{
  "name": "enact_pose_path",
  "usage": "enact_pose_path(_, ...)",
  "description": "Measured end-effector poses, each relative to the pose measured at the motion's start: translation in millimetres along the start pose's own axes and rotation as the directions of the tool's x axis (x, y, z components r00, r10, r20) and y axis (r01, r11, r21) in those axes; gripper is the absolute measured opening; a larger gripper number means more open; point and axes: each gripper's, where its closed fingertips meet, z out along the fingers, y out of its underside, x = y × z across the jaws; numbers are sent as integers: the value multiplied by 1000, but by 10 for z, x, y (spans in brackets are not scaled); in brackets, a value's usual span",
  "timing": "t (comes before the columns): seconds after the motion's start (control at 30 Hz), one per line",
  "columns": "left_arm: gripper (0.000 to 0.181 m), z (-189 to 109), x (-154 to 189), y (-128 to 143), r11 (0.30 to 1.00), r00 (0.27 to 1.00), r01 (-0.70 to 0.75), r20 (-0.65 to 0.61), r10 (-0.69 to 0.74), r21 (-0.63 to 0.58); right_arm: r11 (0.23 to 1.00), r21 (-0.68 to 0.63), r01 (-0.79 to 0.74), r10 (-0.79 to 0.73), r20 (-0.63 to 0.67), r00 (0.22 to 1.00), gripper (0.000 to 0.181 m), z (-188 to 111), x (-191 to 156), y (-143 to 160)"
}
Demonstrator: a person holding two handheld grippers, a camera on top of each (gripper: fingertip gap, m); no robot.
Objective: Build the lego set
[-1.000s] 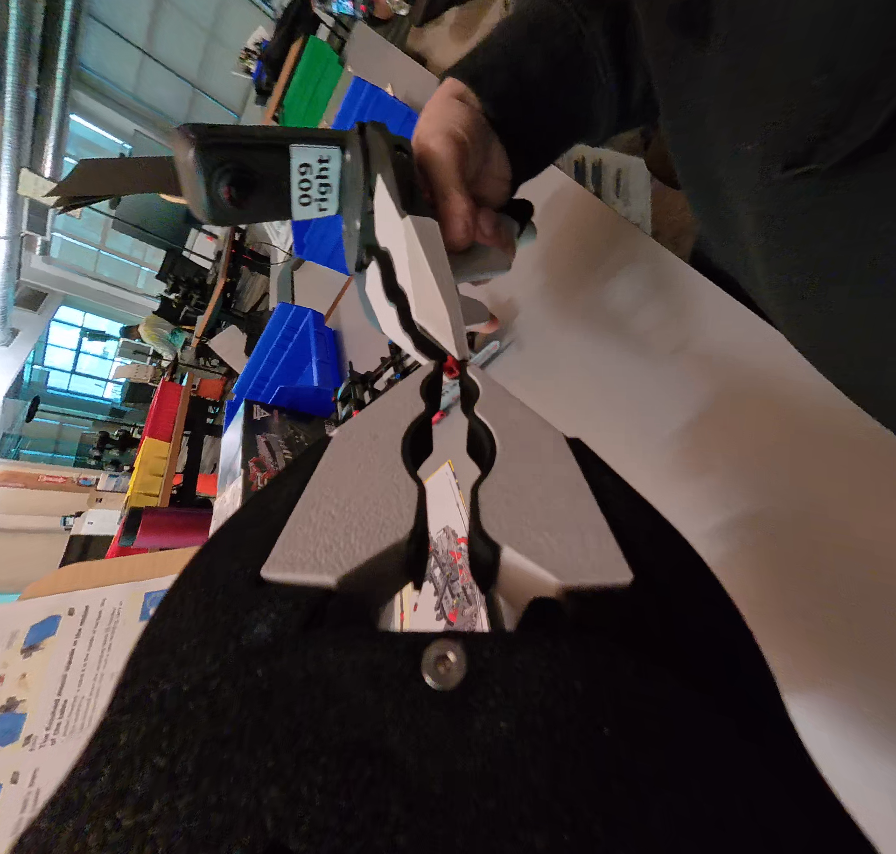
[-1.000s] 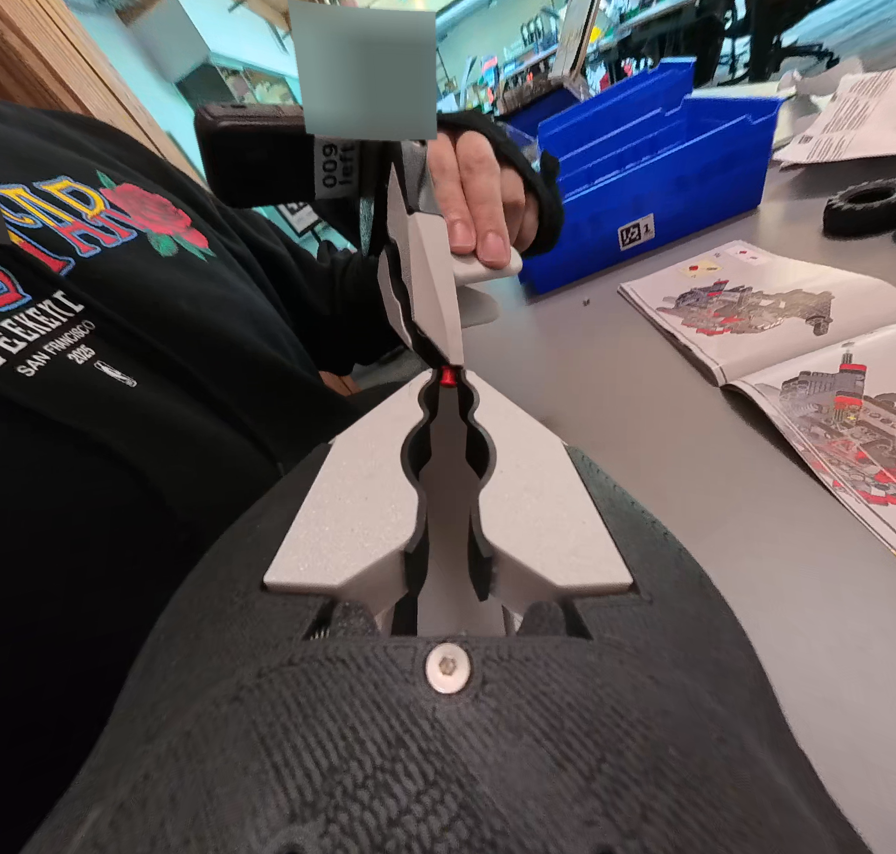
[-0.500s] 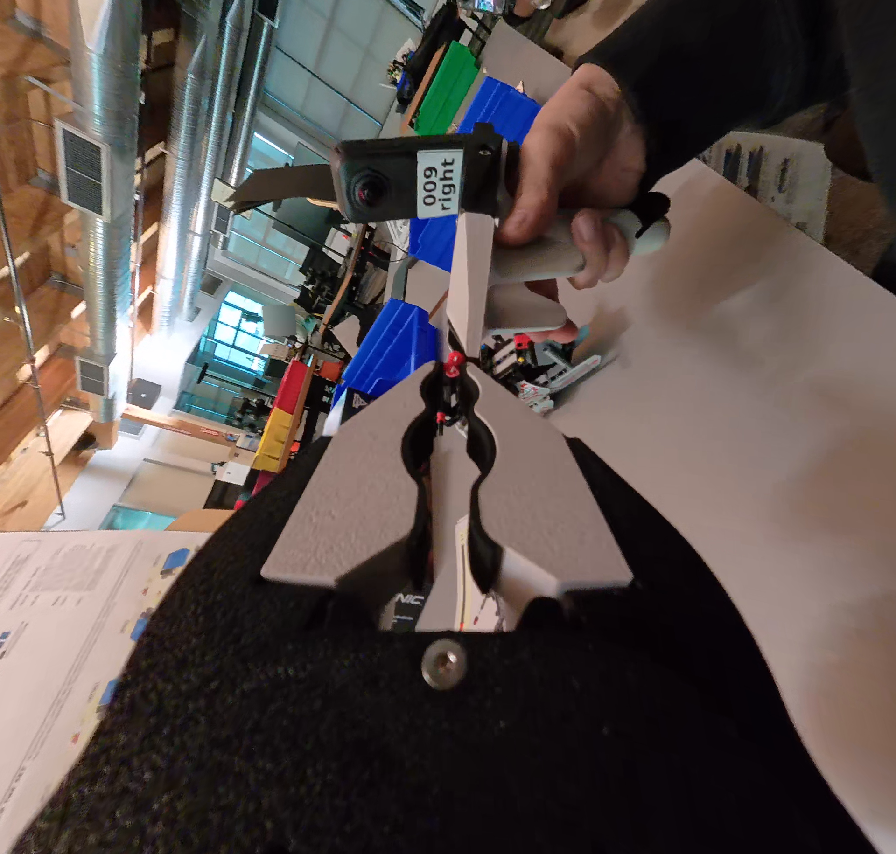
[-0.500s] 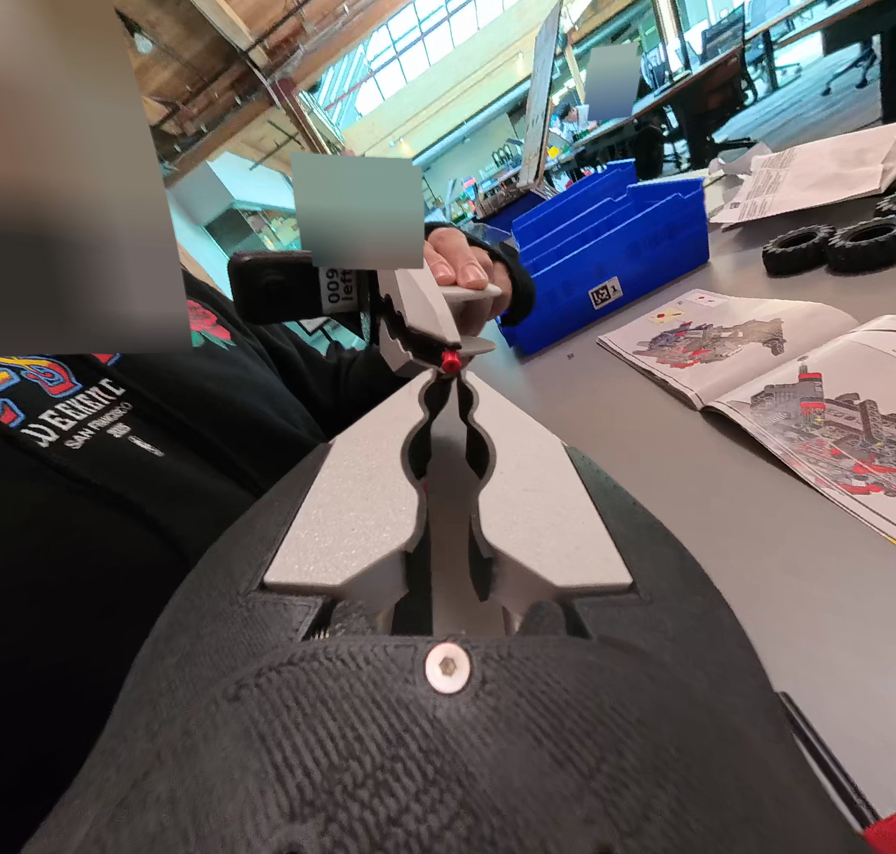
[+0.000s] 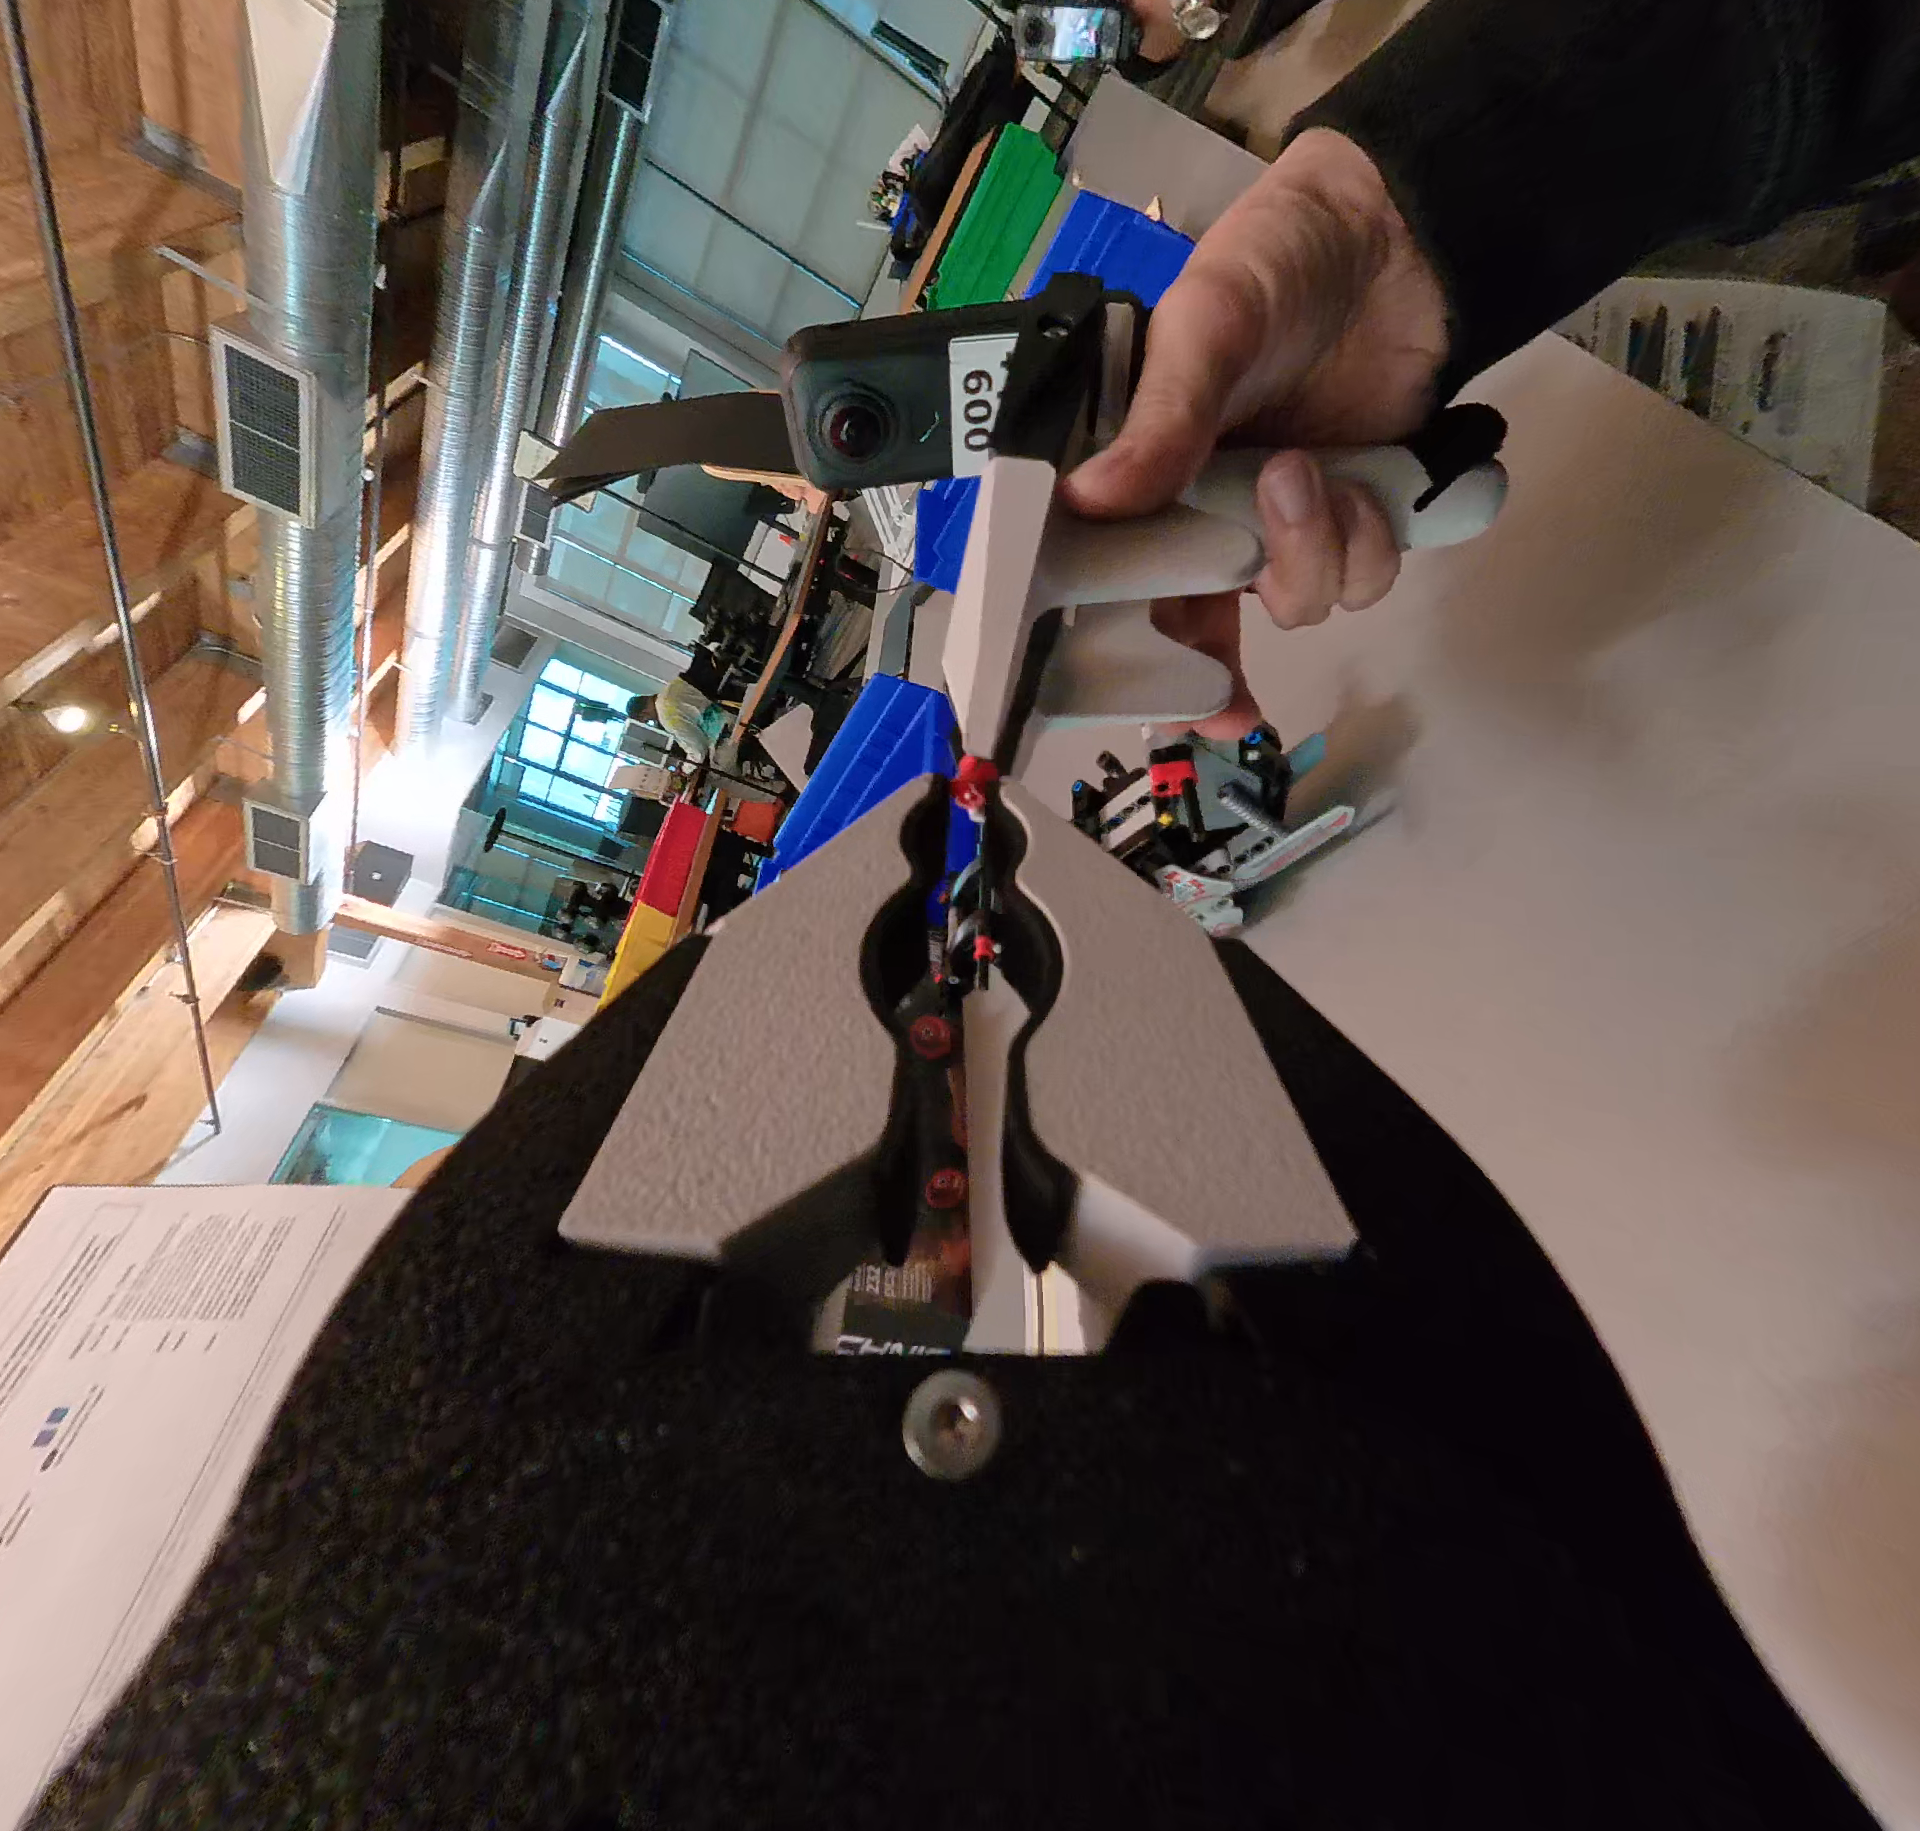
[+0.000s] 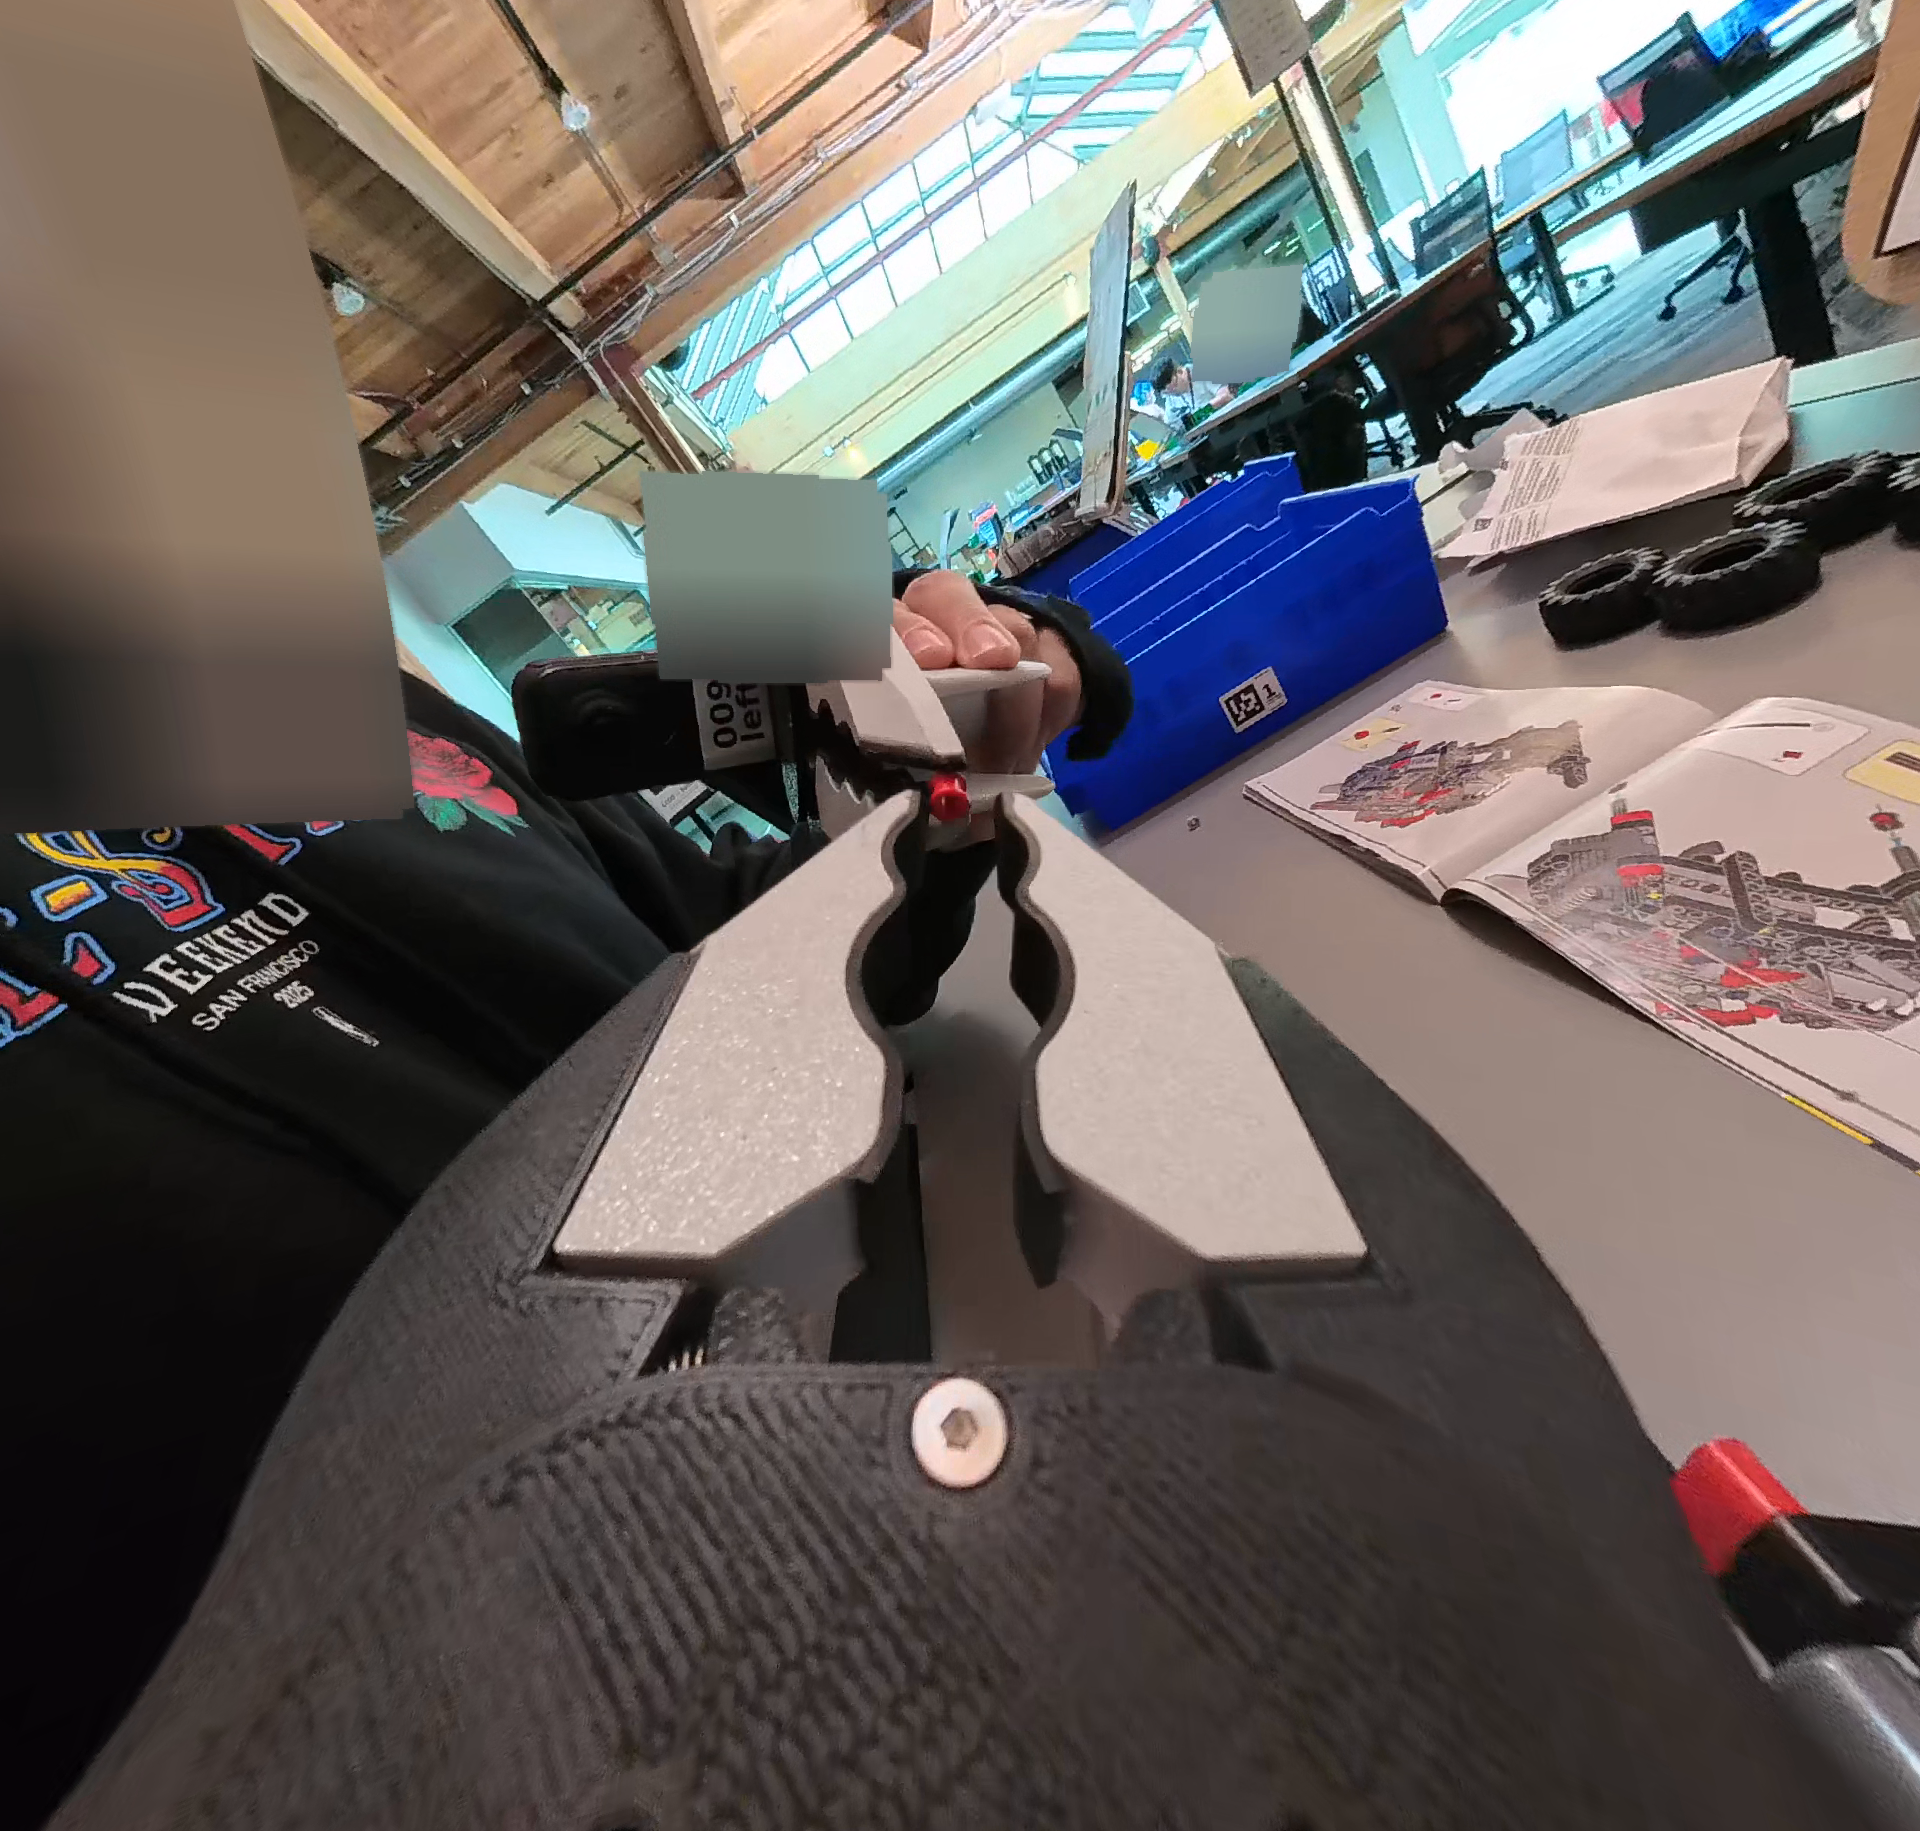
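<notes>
My left gripper [image 5: 971, 794] is shut on a small red Lego pin [image 5: 969, 792], held in the air above the grey table [image 5: 1610, 1002]. The right gripper comes from the far side, seen edge-on, its tips at the pin. In the right wrist view my right gripper [image 6: 961, 817] has its jaws a little apart, and the red pin [image 6: 943, 794] sits between the tips, near the left finger. The left gripper [image 6: 914, 753] holds the pin there. A partly built Lego model [image 5: 1195, 825] lies on the table behind.
An open instruction booklet [image 6: 1558, 846], a blue bin [image 6: 1247, 618], black tyres [image 6: 1683, 576] and a paper bag [image 6: 1621, 451] lie on the table to the right. A red and black part [image 6: 1745, 1511] shows at the lower right. A printed sheet [image 5: 125, 1418] lies left. Less than 4 cm separates the two grippers' tips.
Both grippers have tilted and lifted while staying tip to tip at the red pin. The right gripper's jaws, closed on the pin before, now stand a little apart.
</notes>
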Motion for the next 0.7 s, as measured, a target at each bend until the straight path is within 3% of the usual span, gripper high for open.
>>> enact_pose_path(0.37, 3, 218, -47, 61, 1000, 999, 16, 36, -16, -6, 995, 45, 84, -80, -89, 993, 5, -137, 97, -98)
enact_pose_path(0.47, 4, 323, -58, 83, 996, 996, 87, 28, -87, -3, 993, 32, 116, -110, -145, 983, 5, -218, 156, -134)
enact_pose_path(0.53, 2, 414, -74, 108, 969, 969, 247, -1, -247, 5, 988, 8, 154, -150, -186, 971, 6, -327, 190, -182)
enact_pose_path(0.6, 6, 504, -189, 266, 855, 856, 518, 23, -517, -42, 972, 4, 236, -224, -299, 927, 5, -583, 286, -373)
enact_pose_path(0.7, 18, 692, -162, 563, 486, 500, 858, 56, -864, -169, 942, -76, 328, -316, -535, 783, 5, -1148, 612, -667)
